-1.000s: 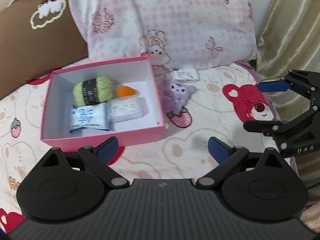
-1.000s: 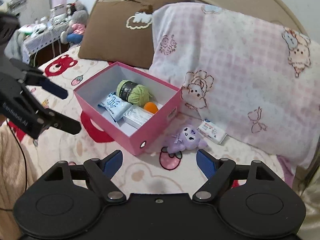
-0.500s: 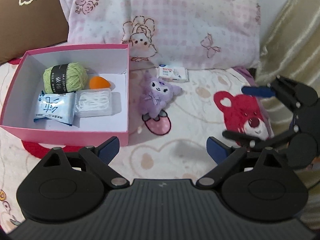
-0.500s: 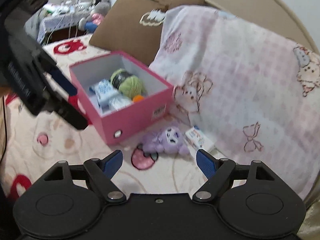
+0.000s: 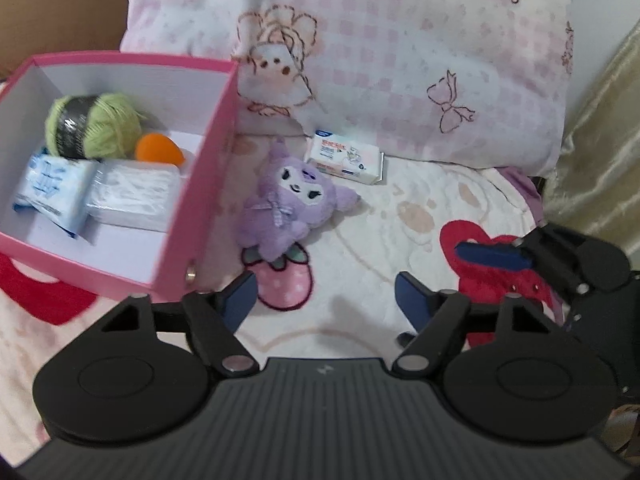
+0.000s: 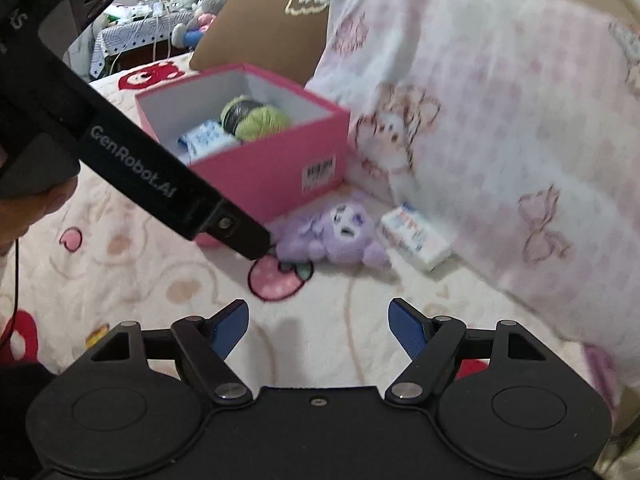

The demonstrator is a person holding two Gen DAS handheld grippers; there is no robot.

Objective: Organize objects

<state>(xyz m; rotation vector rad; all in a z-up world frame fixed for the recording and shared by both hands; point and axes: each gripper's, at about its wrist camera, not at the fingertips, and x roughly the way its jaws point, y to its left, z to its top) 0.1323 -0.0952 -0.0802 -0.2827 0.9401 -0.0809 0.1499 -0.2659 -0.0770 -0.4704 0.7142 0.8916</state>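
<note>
A purple plush toy (image 5: 288,204) (image 6: 336,236) lies on the bedspread just right of the pink box (image 5: 192,216) (image 6: 256,168). Behind it a small white tissue pack (image 5: 346,156) (image 6: 416,236) rests against the pillow. The box holds green yarn (image 5: 94,126), an orange blob (image 5: 158,150), a blue-white pack (image 5: 50,184) and a clear white packet (image 5: 134,194). My left gripper (image 5: 324,300) hovers low in front of the plush, its jaws closing with nothing between them. My right gripper (image 6: 318,326) is also closing on nothing, short of the plush and tissue pack.
A pink checked pillow (image 5: 400,60) and a brown pillow (image 6: 260,16) lean at the bed's head. A gold curtain (image 5: 600,128) hangs at the right. The left gripper's black body (image 6: 132,160) crosses the right wrist view. A cluttered table (image 6: 136,32) stands far back.
Both grippers have dropped toward the bed and closed in on the plush and tissue pack, which now look larger. The left jaws have narrowed clearly, the right ones slightly.
</note>
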